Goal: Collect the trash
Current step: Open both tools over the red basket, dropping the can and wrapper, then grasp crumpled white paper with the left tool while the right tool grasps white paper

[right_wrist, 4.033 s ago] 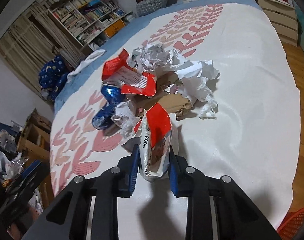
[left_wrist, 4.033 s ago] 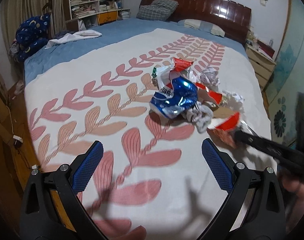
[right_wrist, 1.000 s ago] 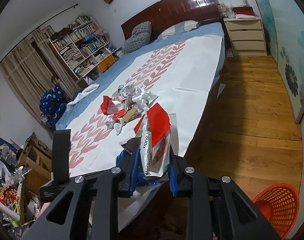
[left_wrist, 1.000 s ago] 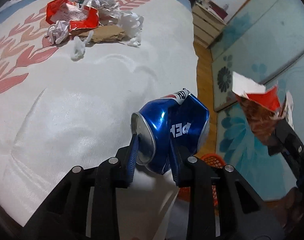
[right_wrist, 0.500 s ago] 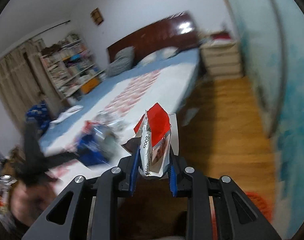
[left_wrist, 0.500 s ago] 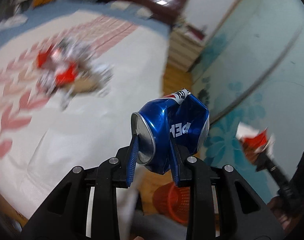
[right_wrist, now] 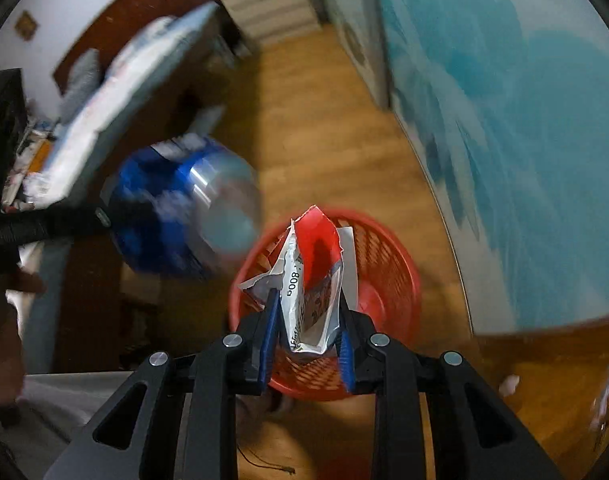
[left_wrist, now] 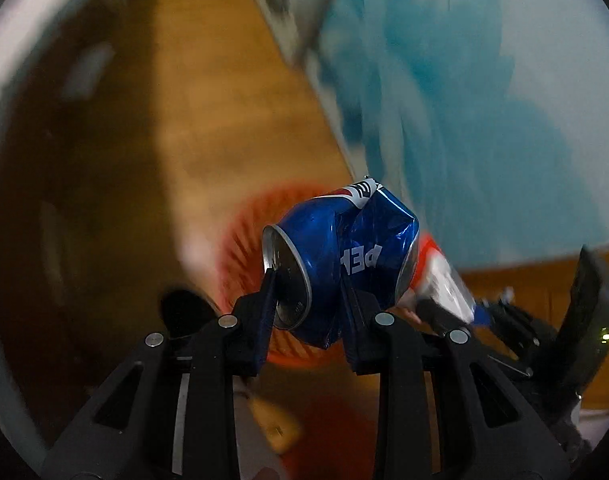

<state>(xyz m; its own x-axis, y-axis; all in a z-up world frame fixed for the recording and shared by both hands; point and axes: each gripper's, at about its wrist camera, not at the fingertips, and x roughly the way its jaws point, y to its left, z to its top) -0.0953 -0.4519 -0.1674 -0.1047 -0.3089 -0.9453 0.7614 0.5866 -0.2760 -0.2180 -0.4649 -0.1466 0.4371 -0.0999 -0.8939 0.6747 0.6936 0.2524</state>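
Observation:
My left gripper (left_wrist: 308,276) is shut on a crushed blue Pepsi can (left_wrist: 340,256) and holds it above a red mesh waste basket (left_wrist: 240,240) on the floor. My right gripper (right_wrist: 306,300) is shut on a red and silver snack wrapper (right_wrist: 312,276), held right over the same basket (right_wrist: 384,264). In the right wrist view the can (right_wrist: 176,216) shows blurred at left of the basket. In the left wrist view the wrapper (left_wrist: 440,276) and right gripper show just right of the can.
The wooden floor (right_wrist: 320,120) runs between the bed (right_wrist: 116,80) at left and a teal patterned wall (right_wrist: 524,140) at right. A white nightstand (right_wrist: 272,8) stands at the far end. A small white scrap (right_wrist: 508,384) lies on the floor right of the basket.
Both grippers have swung away from the bed and down toward the floor. The red basket now lies directly under the can and the wrapper. Both holds are unchanged.

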